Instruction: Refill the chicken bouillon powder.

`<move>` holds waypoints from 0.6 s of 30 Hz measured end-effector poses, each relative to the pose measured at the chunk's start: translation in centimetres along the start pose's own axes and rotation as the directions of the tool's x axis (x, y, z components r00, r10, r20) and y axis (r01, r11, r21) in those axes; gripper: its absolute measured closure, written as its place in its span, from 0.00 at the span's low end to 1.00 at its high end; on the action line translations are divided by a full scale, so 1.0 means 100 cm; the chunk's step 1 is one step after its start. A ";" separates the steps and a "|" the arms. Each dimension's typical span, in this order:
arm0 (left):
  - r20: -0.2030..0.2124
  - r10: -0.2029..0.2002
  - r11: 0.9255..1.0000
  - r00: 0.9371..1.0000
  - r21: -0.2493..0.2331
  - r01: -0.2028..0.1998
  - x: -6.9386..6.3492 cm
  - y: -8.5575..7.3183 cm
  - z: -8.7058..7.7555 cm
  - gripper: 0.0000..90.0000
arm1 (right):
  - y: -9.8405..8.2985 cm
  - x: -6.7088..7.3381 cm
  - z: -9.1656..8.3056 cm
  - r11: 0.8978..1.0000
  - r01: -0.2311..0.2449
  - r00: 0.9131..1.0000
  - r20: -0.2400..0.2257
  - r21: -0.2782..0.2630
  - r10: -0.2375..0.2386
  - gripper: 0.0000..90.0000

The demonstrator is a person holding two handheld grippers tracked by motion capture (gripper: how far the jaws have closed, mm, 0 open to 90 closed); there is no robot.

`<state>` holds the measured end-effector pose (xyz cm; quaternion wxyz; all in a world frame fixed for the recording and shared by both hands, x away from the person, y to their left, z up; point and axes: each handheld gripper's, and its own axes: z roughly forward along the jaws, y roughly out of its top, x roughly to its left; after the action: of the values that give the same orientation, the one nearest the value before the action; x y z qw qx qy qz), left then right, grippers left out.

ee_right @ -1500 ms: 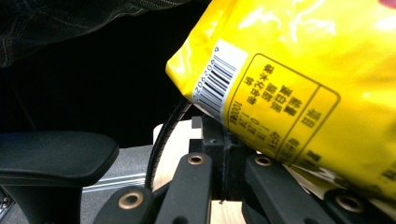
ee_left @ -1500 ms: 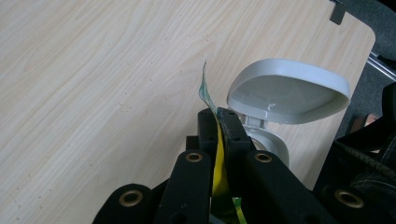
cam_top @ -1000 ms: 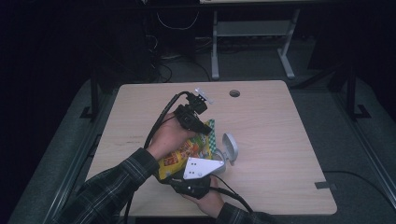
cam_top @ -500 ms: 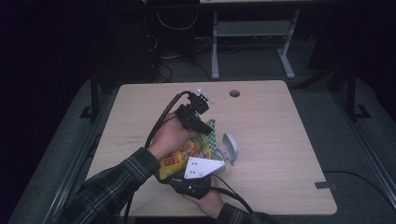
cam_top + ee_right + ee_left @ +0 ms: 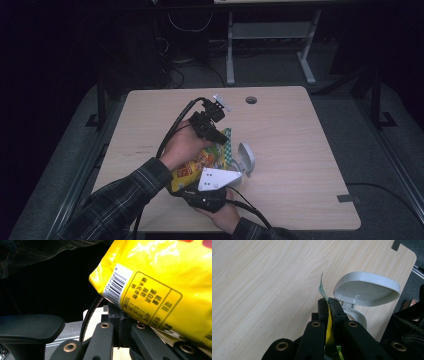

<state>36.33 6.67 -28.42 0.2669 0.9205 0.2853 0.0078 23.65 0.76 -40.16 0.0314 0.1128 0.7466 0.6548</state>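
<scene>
A yellow snack bag (image 5: 199,164) with a green checkered top edge hangs over the table's middle, held between my two grippers. My left gripper (image 5: 219,136) comes in from the far side and is shut on the bag's top edge (image 5: 322,287). In the left gripper view the jaws (image 5: 328,301) pinch the thin yellow film. Near the front edge, my right gripper (image 5: 187,186) is shut on the bag's lower end. In the right gripper view the bag (image 5: 160,277), barcode facing me, sits over the closed jaws (image 5: 119,310).
A white container (image 5: 245,161) with its hinged lid (image 5: 367,288) flipped open stands just right of the bag on the wooden table (image 5: 300,140). A round cable hole (image 5: 251,100) is at the far edge. A black armrest (image 5: 30,327) lies off to the left.
</scene>
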 end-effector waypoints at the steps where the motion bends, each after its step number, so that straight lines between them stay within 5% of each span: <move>1: -0.002 -0.001 1.000 1.000 0.000 0.001 0.000 0.000 0.000 1.00 | 0.000 0.000 0.000 1.000 0.000 1.000 0.001 -0.001 0.000 1.00; 18: -0.010 -0.003 1.000 1.000 0.009 0.003 -0.003 0.003 0.001 1.00 | 0.002 0.000 -0.001 1.000 0.008 1.000 0.002 -0.012 -0.008 1.00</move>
<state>36.23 6.26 -28.31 0.2612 0.9213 0.2880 0.0108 23.64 0.64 -39.99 0.0355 0.1103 0.7432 0.6589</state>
